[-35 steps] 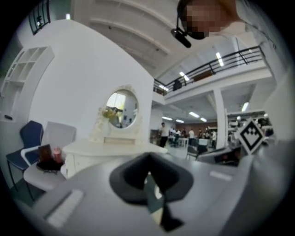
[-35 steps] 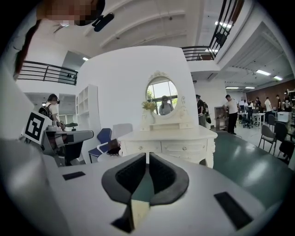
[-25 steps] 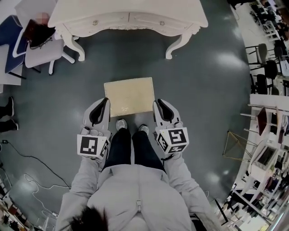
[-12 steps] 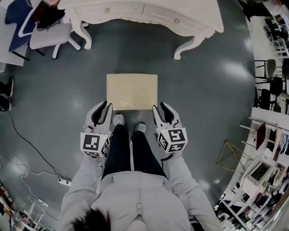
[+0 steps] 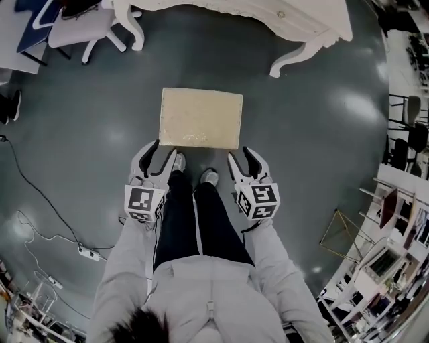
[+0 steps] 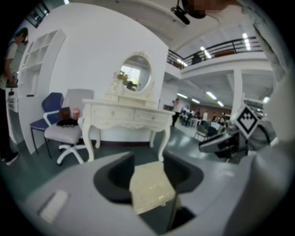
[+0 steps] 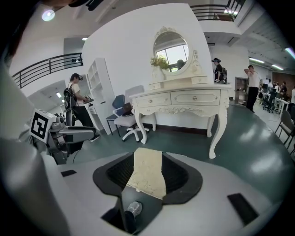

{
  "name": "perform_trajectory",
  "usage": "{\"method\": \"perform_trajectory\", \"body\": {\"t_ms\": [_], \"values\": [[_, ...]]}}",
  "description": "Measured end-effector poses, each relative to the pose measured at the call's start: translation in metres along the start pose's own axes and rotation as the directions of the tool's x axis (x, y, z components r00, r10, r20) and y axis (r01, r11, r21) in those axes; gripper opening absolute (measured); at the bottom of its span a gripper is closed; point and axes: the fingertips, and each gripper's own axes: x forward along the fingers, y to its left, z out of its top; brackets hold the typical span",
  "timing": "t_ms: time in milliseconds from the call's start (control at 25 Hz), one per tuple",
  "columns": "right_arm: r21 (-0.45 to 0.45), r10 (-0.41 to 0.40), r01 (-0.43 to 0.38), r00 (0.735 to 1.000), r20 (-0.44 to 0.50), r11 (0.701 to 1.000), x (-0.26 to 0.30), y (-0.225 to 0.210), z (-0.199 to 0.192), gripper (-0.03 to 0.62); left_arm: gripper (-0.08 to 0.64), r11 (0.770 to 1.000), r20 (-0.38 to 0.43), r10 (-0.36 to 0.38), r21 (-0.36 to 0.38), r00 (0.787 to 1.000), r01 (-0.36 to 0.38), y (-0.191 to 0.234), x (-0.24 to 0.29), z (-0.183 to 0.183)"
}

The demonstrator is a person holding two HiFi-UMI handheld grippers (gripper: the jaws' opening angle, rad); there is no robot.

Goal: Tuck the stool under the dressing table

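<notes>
Left gripper (image 5: 165,151) and right gripper (image 5: 240,154) have just been opening. Both are half apart and empty, just short of the stool's (image 5: 201,118) near corners. It stands well short of the desk (image 5: 315,20). Uneven pushing could swing it askew.

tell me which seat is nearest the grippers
The cream stool, ahead of the jaws; the white chair and blue chair stand farther off beside the dressing table.

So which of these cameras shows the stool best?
The head view. It shows the whole cream top of the stool from above, standing apart from the dressing table. The left gripper view and the right gripper view each show only a narrow strip of its top, low in the picture.
</notes>
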Motion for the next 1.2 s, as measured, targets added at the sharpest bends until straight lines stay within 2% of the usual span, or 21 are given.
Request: {"method": "perform_trajectory", "body": {"t_ms": [560,880,1200], "values": [[-0.027,0.049,-0.051,0.996,-0.07,0.998,0.027,-0.012,-0.07,0.285,0.253,0.998,-0.061,0.066,-0.003,0.996,-0.067,-0.005,0.017,-0.076],[0.007,0.061,-0.06,0.993,-0.103,0.998,0.059,-0.031,-0.11,0.325,0.285,0.997,-0.074,0.072,0.024,0.995,-0.071,0.004,0.044,-0.114],[0.011,0.053,-0.052,0.99,-0.133,0.999,0.088,-0.053,-0.148,0.353,0.322,0.995,-0.137,0.09,0.065,0.986,-0.082,0.016,0.065,-0.163]]}}
